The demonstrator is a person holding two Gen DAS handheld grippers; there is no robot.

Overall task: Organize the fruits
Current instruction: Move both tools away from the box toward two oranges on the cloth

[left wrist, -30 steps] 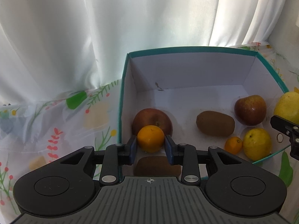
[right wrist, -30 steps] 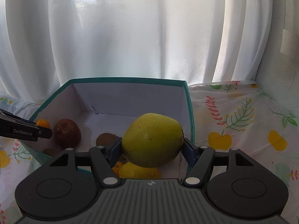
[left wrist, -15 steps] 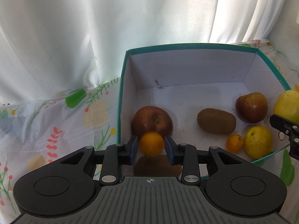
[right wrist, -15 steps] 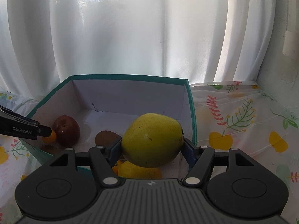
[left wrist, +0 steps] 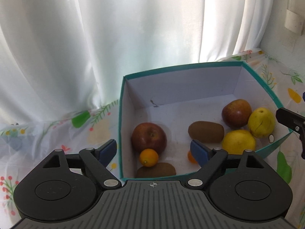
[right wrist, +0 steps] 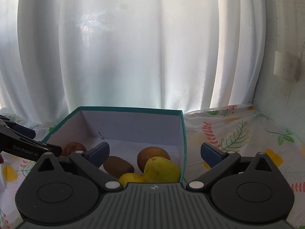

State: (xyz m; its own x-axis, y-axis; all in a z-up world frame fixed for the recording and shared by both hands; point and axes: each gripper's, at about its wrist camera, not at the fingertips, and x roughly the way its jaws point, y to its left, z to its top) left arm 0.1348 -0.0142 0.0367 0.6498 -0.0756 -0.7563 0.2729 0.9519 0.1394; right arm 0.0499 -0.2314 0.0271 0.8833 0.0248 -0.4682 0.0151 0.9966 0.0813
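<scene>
My left gripper jaws just sprang wide, empty; small orange lies in box below, between them. Right gripper likewise released; pear beneath, against box's right wall.

Fruits loose in teal-rimmed box
</scene>
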